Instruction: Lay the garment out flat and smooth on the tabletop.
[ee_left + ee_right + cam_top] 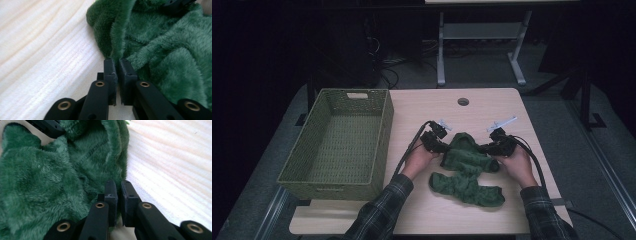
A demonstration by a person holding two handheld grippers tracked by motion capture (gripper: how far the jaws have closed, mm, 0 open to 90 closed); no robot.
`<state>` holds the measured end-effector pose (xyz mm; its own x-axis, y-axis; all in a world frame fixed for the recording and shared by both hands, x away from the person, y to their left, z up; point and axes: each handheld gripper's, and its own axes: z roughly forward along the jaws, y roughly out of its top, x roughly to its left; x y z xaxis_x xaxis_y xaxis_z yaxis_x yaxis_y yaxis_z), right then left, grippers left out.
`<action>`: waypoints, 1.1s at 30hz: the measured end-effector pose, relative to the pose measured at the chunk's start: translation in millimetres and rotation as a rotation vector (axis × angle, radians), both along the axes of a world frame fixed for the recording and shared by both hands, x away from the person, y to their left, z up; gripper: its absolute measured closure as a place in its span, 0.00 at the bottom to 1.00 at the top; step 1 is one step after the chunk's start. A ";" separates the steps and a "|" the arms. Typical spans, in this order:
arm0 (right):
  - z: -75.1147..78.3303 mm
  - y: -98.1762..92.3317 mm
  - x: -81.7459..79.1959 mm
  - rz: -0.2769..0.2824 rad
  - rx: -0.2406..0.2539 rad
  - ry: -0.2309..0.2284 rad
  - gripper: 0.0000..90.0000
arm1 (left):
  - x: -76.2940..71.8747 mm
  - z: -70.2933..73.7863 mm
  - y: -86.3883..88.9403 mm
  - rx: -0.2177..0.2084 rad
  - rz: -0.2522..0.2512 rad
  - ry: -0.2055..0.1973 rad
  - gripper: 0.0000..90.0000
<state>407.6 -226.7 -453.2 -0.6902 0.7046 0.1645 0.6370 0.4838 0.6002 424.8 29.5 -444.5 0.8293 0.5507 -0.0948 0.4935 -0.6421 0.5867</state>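
Green plush fabric — a fleecy garment (pixel 467 167) — lies crumpled on the near middle of the pale wood bench (pixel 492 107), just right of a woven green basket (pixel 339 142) that sits on the bench's left side. The 2 claws meet it at its far end: the left claw (pixel 438 145) pinches the cloth's left edge, and the left gripper view shows a fold of pile (pixel 117 53) caught between nearly closed jaws. The right claw (pixel 493 148) is at the right edge — its jaws stand almost together on the hem (pixel 117 172) in the right gripper view.
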 end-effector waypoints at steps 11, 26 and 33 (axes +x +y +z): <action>27.0 -15.4 -9.6 -0.035 0.045 -0.104 0.96 | 0.7 31.8 16.4 0.012 0.051 -0.169 0.96; -13.4 -21.0 15.7 -0.070 0.024 -0.039 0.96 | 13.2 -5.3 36.5 0.039 0.133 -0.140 0.94; -2.5 -24.5 11.2 -0.088 0.060 -0.058 0.75 | 11.1 7.3 40.3 -0.051 0.154 -0.129 0.79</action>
<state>418.8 -251.2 -455.6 -0.6359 0.7528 0.1698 0.6389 0.3901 0.6631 435.8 69.8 -437.2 0.7428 0.6691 -0.0242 0.5019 -0.5325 0.6816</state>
